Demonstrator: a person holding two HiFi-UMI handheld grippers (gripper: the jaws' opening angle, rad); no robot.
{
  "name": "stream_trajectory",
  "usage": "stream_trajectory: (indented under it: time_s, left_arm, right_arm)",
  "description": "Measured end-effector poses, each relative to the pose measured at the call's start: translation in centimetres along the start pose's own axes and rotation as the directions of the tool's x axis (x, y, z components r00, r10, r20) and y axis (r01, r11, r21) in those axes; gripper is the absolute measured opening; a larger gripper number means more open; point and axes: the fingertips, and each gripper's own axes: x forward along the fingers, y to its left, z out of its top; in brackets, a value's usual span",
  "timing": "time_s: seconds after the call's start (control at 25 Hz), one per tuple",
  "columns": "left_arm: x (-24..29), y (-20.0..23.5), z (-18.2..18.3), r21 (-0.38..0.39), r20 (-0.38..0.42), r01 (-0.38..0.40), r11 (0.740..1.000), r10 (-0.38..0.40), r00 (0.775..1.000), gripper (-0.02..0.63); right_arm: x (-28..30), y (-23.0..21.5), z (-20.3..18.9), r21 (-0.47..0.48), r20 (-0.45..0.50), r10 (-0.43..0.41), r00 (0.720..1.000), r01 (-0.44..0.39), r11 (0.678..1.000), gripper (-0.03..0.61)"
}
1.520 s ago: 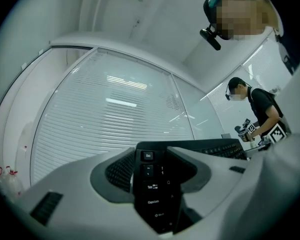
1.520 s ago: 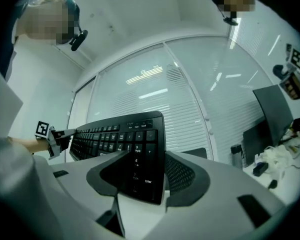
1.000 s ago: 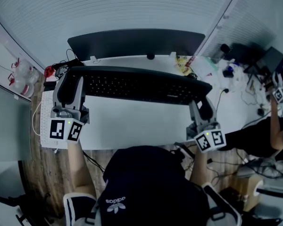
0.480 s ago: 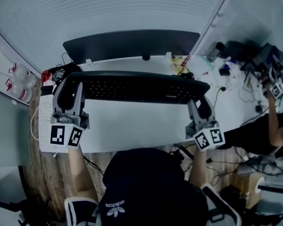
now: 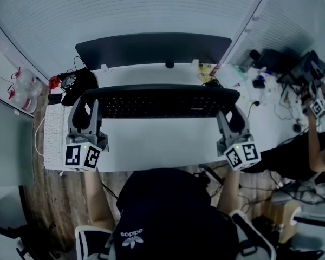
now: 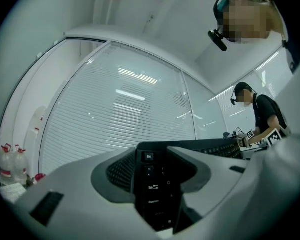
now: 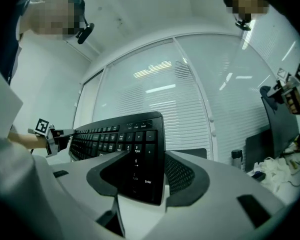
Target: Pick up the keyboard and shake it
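In the head view the keyboard's point(image 5: 162, 101) ends are half hidden by your grippers. The gripper views settle it: your left gripper point(image 6: 157, 176) has its jaws clenched on the Esc end, your right gripper point(image 7: 140, 179) on the Enter end. The keyboard is held over the counter point(image 5: 162, 142), long axis running left to right, keys up.

Black keyboard point(image 5: 160, 102), white desk point(image 5: 157, 142)

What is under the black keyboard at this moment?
The white desk lies below the keyboard, held at its ends by the left gripper and right gripper. The desk strip directly beneath is covered.
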Motion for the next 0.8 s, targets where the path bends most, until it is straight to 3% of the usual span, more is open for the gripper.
stream_trajectory:
  time_s: [0.4,0.8]
  left_arm:
    - [-4.2,1.3,-4.9,-0.130,-0.029,-0.115,0.985,0.112,0.993,0.195]
    - [-7.7,1.7,-9.4,-0.222,-0.076,-0.228,0.948,0.216,0.973,0.195]
  right_arm:
    - [1.9,1.3,1.0,-0.118,-0.076,0.103,0.992,-0.111,0.987,0.210]
    - [3.5,2.6,0.8,-0.218,-0.162,0.163,0.973,-0.196,0.956,0.210]
